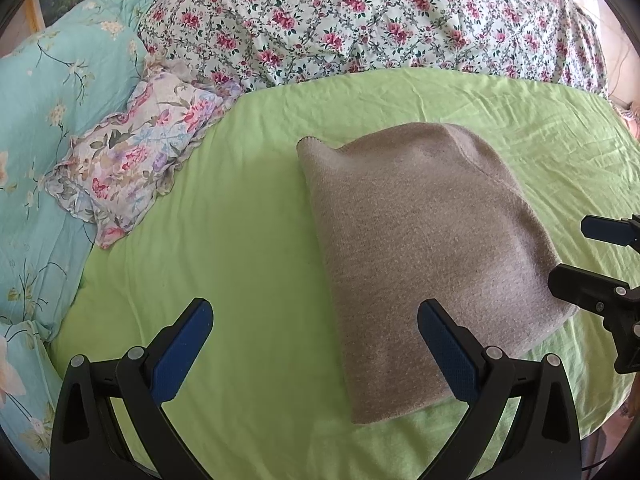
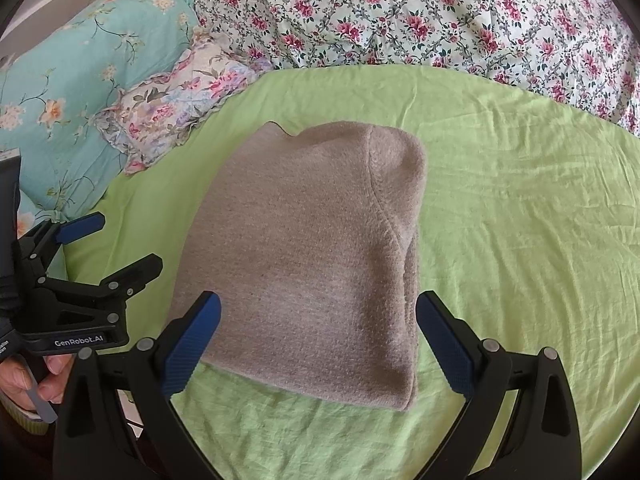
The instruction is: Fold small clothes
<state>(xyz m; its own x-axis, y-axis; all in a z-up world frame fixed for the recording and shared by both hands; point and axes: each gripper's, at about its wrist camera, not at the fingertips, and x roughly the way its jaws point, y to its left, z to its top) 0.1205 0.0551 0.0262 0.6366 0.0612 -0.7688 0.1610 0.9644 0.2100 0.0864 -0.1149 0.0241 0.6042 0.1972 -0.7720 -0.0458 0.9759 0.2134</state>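
Observation:
A folded grey-brown knit garment (image 1: 424, 256) lies flat on the green sheet (image 1: 240, 240); it also shows in the right wrist view (image 2: 308, 248). My left gripper (image 1: 316, 340) is open and empty, above the garment's near left edge. My right gripper (image 2: 318, 332) is open and empty, above the garment's near edge. The right gripper shows at the right edge of the left wrist view (image 1: 580, 256), beside the garment's right edge. The left gripper shows at the left of the right wrist view (image 2: 124, 240), open, just left of the garment.
A floral pillow (image 1: 136, 160) lies left of the garment. A turquoise flowered quilt (image 1: 44, 140) is at the far left. A pink-flowered quilt (image 1: 380, 20) is bunched along the back. The bed's near edge (image 1: 600, 420) is at the lower right.

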